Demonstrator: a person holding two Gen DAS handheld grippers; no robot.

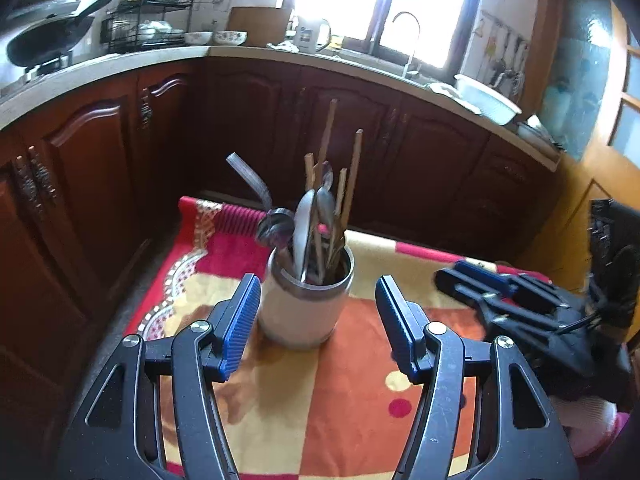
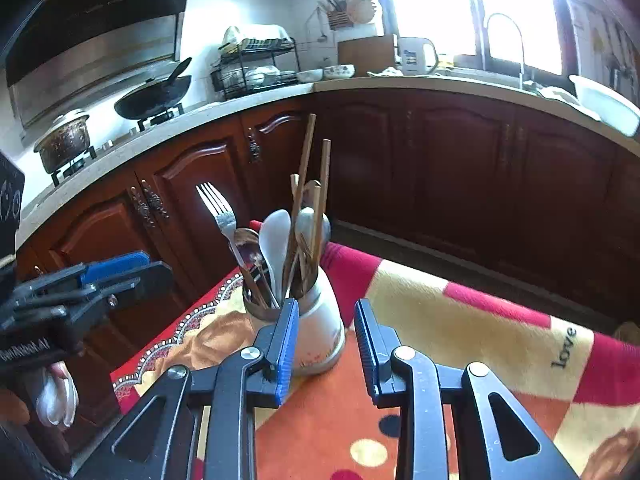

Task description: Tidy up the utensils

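A white ceramic holder (image 1: 306, 306) (image 2: 320, 336) stands on a colourful blanket (image 1: 352, 392) (image 2: 460, 332). It holds wooden chopsticks (image 1: 353, 176) (image 2: 306, 176), metal spoons (image 1: 306, 220) (image 2: 276, 240) and a fork (image 2: 220, 212). My left gripper (image 1: 318, 320) is open and empty, its fingers either side of the holder, just in front of it. My right gripper (image 2: 326, 344) is open and empty, close in front of the holder. The right gripper shows in the left wrist view (image 1: 512, 300); the left gripper shows in the right wrist view (image 2: 92, 284).
Dark wooden cabinets (image 1: 240, 120) (image 2: 440, 160) run behind the blanket under a pale counter (image 1: 160, 56). A wok (image 2: 154, 96), pot (image 2: 64, 140), dish rack (image 2: 256, 68), kettle (image 2: 416, 56), sink tap (image 2: 504, 40) and white basin (image 1: 486, 98) stand on it.
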